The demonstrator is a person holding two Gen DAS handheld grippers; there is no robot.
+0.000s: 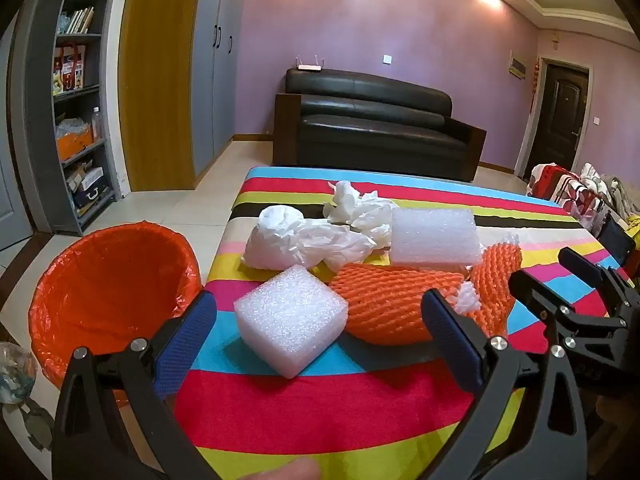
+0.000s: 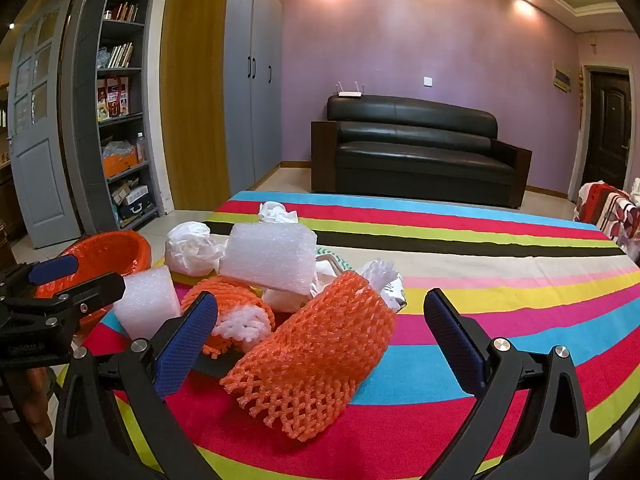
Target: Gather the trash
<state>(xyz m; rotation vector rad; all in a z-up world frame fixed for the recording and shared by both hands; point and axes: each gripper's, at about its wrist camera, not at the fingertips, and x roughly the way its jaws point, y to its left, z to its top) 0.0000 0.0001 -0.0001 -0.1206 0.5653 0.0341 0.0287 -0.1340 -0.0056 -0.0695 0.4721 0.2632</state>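
Trash is seen heaped on a striped tablecloth (image 1: pixel 328 412): foam blocks, orange fruit netting and crumpled white paper (image 1: pixel 304 240). The left gripper (image 1: pixel 320 328) is held spread wide, nothing pinched, with the nearest foam block (image 1: pixel 290 318) lying between its blue pads and touched by neither. A sleeve of orange netting (image 1: pixel 394 304) is pressed against that block at 3 o'clock, and a second foam block (image 1: pixel 434 236) is propped behind it at 1 o'clock. An orange-lined bin (image 1: pixel 108 284) is placed off the table edge at 9 o'clock.

The right gripper (image 2: pixel 320 332) is likewise spread and empty, a loose net sleeve (image 2: pixel 316 356) lying before it. Only in the right wrist view is white foam netting (image 2: pixel 242 322) shown tucked inside the other orange sleeve, and a printed wrapper (image 2: pixel 394 294) at 1 o'clock behind the net. The bin's interior is shown only in the left wrist view. A black sofa (image 2: pixel 416 148) is seen beyond the table.
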